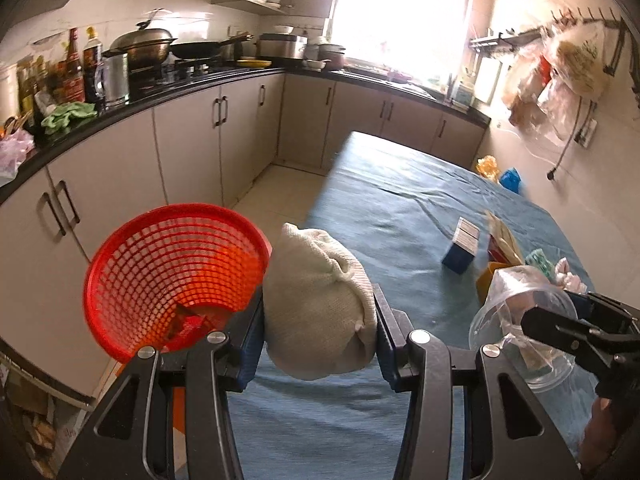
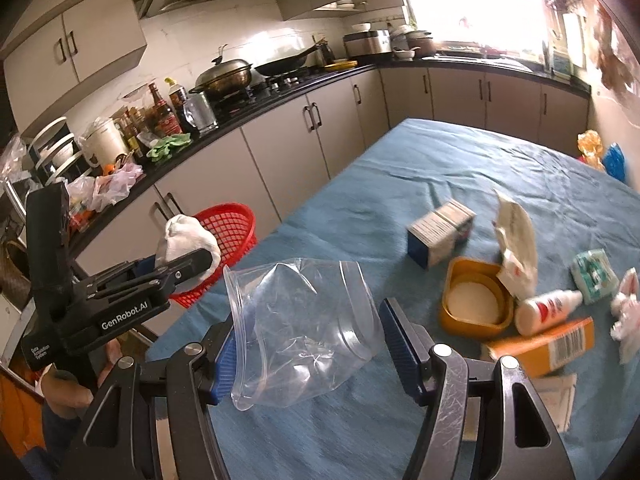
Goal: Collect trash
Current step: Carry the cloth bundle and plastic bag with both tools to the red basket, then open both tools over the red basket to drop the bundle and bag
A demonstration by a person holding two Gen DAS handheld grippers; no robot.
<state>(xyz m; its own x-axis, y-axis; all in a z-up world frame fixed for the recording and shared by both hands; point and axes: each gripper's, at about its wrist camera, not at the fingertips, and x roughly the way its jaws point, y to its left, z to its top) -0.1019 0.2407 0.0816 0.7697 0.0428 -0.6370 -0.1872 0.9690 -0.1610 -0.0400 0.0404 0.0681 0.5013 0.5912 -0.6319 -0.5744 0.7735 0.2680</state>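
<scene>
My left gripper [image 1: 318,296] is shut on a white knitted cloth bundle [image 1: 316,264], held just right of a red mesh basket [image 1: 172,276] that sits off the table's left edge. In the right wrist view the bundle [image 2: 188,240] hangs in front of the basket [image 2: 234,228], gripped by the left gripper [image 2: 188,268]. My right gripper [image 2: 310,312] is shut on a crumpled clear plastic cup [image 2: 304,320] above the blue tablecloth [image 2: 440,160]. The left wrist view shows that cup [image 1: 520,304] in the right gripper [image 1: 560,316] at the far right.
More litter lies on the table's right side: a blue-and-white box [image 2: 440,236], an orange tub [image 2: 476,304], a white bottle [image 2: 548,304], an orange carton [image 2: 548,344], crumpled paper [image 2: 516,240] and a green packet [image 2: 594,276]. Kitchen cabinets [image 1: 188,140] line the left.
</scene>
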